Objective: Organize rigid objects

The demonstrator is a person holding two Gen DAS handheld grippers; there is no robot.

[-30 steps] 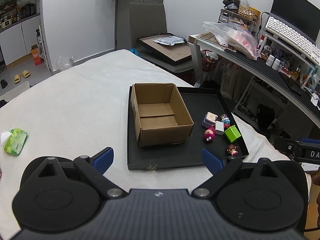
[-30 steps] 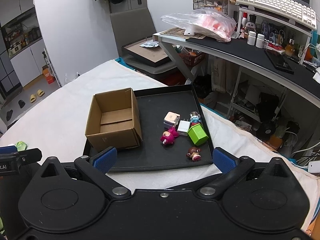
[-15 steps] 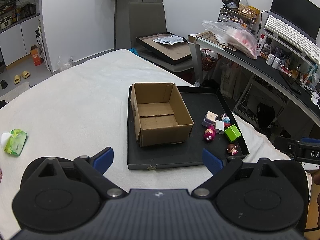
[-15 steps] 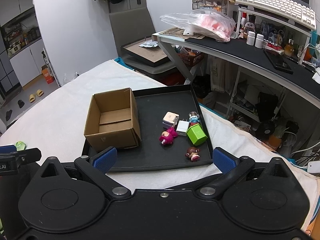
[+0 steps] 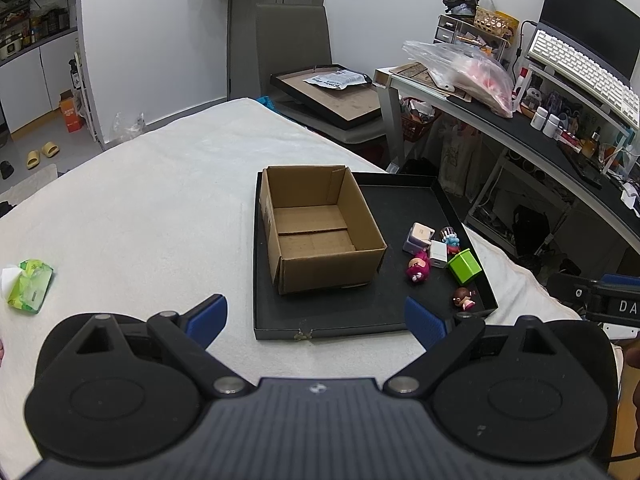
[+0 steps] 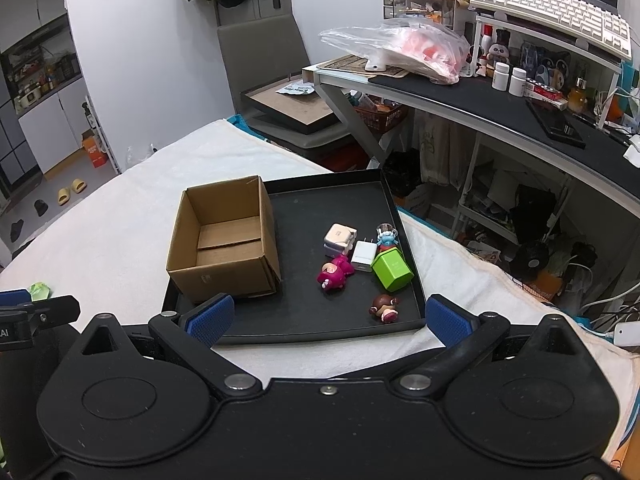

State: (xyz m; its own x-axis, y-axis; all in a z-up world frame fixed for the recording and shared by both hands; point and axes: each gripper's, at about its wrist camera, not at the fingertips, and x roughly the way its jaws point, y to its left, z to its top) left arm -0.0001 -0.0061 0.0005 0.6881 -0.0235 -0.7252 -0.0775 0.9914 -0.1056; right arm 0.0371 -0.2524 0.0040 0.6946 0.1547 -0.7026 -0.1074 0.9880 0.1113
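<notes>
An empty open cardboard box stands on the left part of a black tray. On the tray's right lie a pink plush toy, a white charger, a white-lilac cube, a green cube, a small blue figure and a brown-haired doll. My left gripper is open and empty, in front of the tray. My right gripper is open and empty, above the tray's near edge.
The tray lies on a white cloth-covered table. A green tissue pack lies at the left. A cluttered desk stands on the right, a grey chair with framed boards behind the table.
The right gripper has edged slightly forward and left toward the tray. The left gripper has barely moved. Both stay open.
</notes>
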